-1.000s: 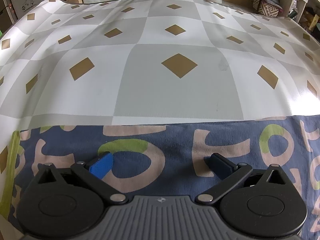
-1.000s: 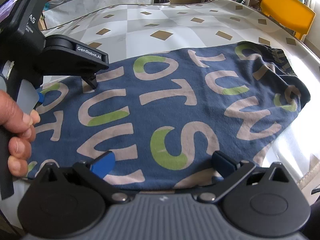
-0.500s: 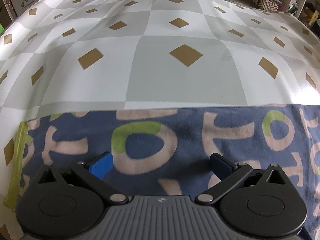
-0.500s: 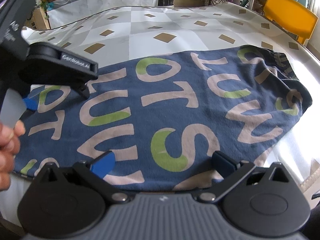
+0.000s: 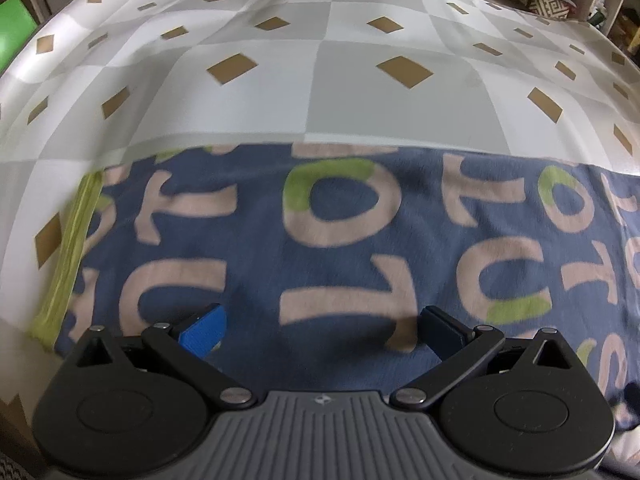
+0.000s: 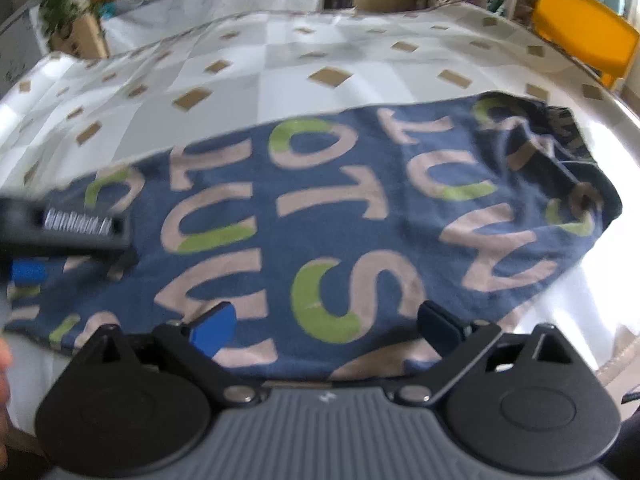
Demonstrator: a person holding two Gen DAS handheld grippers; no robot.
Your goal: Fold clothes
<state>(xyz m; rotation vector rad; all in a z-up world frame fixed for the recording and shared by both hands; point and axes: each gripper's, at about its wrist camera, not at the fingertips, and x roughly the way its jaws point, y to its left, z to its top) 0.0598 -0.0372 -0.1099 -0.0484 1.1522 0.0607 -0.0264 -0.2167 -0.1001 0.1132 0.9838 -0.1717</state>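
Observation:
A navy garment (image 5: 344, 256) printed with large beige and green letters lies flat on the checked tablecloth (image 5: 280, 92). A yellow-green hem (image 5: 68, 260) runs down its left edge. My left gripper (image 5: 320, 330) hovers open over the garment's near left part, nothing between its fingers. In the right wrist view the same garment (image 6: 360, 216) spreads wide, bunched at its far right end (image 6: 560, 148). My right gripper (image 6: 324, 326) stands open over the near edge. The left gripper's body (image 6: 68, 228) shows blurred at the left of that view.
The tablecloth (image 6: 280, 72) with brown diamonds stretches bare beyond the garment. A yellow chair (image 6: 584, 44) stands past the table's right side. Boxes and plants (image 6: 76, 20) sit behind the far left corner. A hand shows at the left edge.
The left gripper has pulled back toward me, so more of the garment shows ahead of it. The right gripper has drawn back slightly. Both stay open.

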